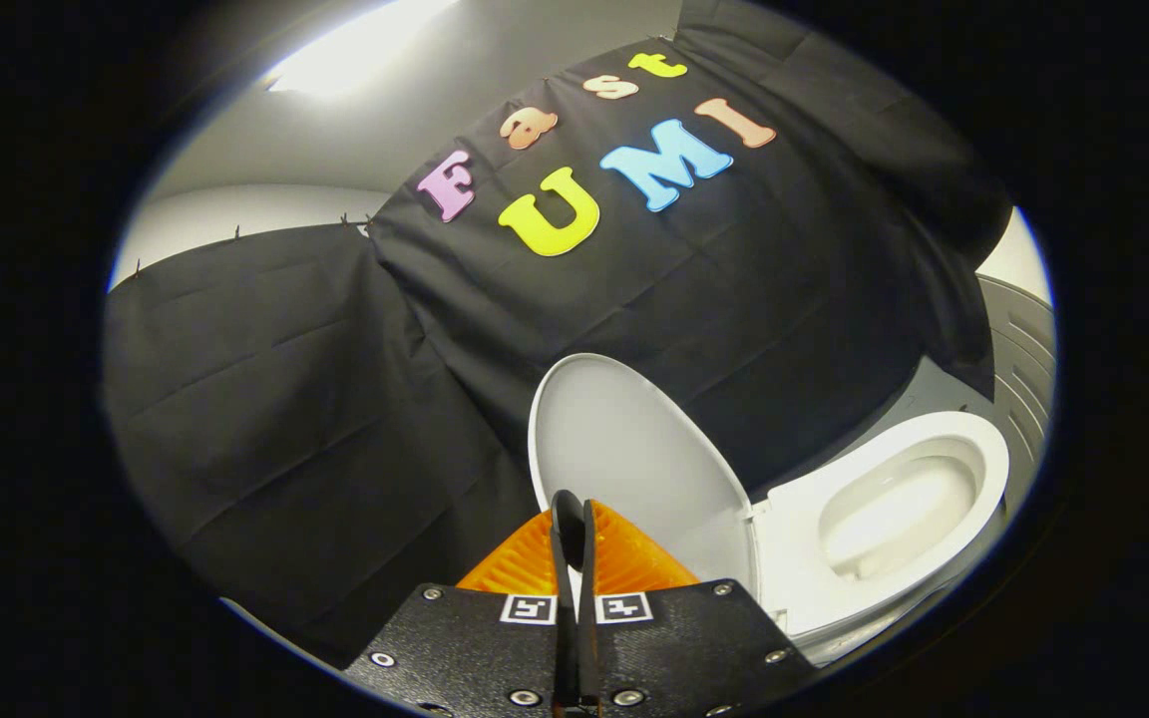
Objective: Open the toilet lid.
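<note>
White plastic: the toilet lid [624, 449] stands raised, its pale inner face turned toward my camera, oval rim showing all round.
Lid position: just beyond my fingertips, hinged at the back of the seat, leaning toward the black cloth wall [335, 399] behind it.
Seat: white seat [784, 538] lies flat next to the lid, on the right of it as I see it; whole scene looks tilted thru the fisheye lens.
Bowl: open white bowl [899, 509] visible inside the seat ring, glossy w/ light reflections.
Gripper: my gripper [574, 519] sits in front of the lid's lower part; the two fingers are pressed together w/ no visible gap, tips curving to meet.
Hold: nothing between the fingers; I see them closed on themselves, not on the lid. Can't tell if the tips touch the lid surface or sit just short of it.
Gripper body: dark textured plate w/ screws and two small square markers [576, 607] at the base of the fingers.
Wall: black cloth draped w/ folds, in two panels, clipped along the top on the left.
Beyond wall: pale grey room wall and a bright ceiling light [355, 50] up top.
Far right: grey ribbed surface [1023, 359] past the bowl; can't tell what it is.
</note>
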The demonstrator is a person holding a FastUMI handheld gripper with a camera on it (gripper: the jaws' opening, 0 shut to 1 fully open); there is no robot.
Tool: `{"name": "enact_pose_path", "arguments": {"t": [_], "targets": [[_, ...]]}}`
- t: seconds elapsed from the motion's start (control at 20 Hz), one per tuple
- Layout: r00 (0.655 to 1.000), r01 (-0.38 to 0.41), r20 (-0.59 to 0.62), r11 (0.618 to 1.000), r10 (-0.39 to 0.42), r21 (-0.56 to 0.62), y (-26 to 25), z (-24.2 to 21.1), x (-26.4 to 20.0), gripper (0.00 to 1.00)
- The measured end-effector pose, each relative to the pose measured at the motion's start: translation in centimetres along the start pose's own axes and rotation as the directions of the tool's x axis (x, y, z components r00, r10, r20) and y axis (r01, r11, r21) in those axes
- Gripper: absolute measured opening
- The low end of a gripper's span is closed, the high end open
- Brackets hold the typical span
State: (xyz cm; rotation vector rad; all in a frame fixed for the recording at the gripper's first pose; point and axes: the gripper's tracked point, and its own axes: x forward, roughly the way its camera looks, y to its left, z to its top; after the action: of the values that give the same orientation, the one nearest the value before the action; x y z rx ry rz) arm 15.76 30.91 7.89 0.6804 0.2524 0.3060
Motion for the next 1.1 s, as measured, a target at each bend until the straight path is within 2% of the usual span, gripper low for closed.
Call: {"name": "enact_pose_path", "arguments": {"t": [0.3,0.55,1.1], "targets": [[0.999,-0.038,-0.019,0.997,0.037,-0.066,2.1,-2.0,1.3,0.00],[0.998,-0.055,-0.019,0.997,0.054,-0.046,3.0,-3.0,2.0,0.00],[1.000,-0.025,0.003,0.996,0.026,-0.085,4.8,-4.5,3.0,0.00]]}}
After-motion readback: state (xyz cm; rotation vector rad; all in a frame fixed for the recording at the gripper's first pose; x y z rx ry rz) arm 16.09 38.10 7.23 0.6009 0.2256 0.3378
